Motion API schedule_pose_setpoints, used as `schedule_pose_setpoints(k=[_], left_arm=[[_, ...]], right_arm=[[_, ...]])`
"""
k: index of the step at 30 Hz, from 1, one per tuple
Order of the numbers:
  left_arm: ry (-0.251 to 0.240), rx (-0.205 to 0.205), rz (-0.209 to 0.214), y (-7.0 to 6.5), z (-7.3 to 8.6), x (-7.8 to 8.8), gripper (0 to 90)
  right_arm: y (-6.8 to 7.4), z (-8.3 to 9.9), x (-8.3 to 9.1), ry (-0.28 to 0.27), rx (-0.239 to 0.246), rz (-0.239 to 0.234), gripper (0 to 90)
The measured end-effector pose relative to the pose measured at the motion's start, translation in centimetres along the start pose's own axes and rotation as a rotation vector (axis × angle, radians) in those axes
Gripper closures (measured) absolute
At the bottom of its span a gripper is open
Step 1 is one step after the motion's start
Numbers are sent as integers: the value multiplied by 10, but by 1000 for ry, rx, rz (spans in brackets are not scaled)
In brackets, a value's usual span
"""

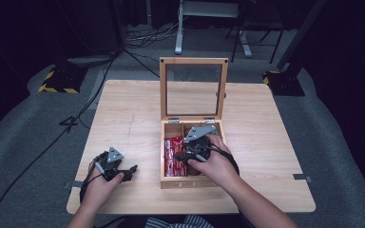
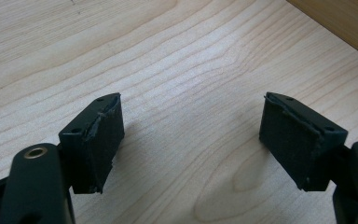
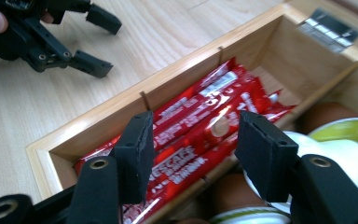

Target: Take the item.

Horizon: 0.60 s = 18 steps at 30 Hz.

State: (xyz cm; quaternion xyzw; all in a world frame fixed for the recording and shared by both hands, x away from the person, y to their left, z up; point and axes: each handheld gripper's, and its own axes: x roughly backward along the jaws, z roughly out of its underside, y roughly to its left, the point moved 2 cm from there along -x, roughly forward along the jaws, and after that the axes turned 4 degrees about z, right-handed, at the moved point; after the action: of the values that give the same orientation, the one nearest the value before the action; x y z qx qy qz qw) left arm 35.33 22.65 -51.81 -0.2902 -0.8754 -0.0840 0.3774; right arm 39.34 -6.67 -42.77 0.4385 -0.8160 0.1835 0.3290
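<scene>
The right claw (image 3: 193, 154) hung with its jaws apart over the red packets (image 3: 205, 116) in the wooden box's (image 1: 190, 183) left compartment, apparently about to drop and pinch 1, while the left claw (image 1: 132, 172) rested apart on the table (image 1: 123, 114).

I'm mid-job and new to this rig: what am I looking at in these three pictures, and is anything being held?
There is no robot arm: a person holds a two-jaw hand tool in each hand. The high view looks down on a wooden table. On it stands a wooden box with its glass lid raised. The left gripper rests over the bare table beside the box; its own camera shows open jaws with nothing between them. The right gripper reaches into the box. Its camera looks along its jaws at red sachets in one compartment and capsules with pale lids next door. Its jaws stand apart above the sachets, and I see nothing gripped.
</scene>
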Motion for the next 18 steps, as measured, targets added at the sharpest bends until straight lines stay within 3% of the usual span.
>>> schedule_pose_setpoints(k=[10,18], left_arm=[[0,1,0,0,0,0,221],[0,1,0,0,0,0,221]], right_arm=[[10,-4,-19,111,-37,6,546],[18,-6,-29,194,10,58,624]])
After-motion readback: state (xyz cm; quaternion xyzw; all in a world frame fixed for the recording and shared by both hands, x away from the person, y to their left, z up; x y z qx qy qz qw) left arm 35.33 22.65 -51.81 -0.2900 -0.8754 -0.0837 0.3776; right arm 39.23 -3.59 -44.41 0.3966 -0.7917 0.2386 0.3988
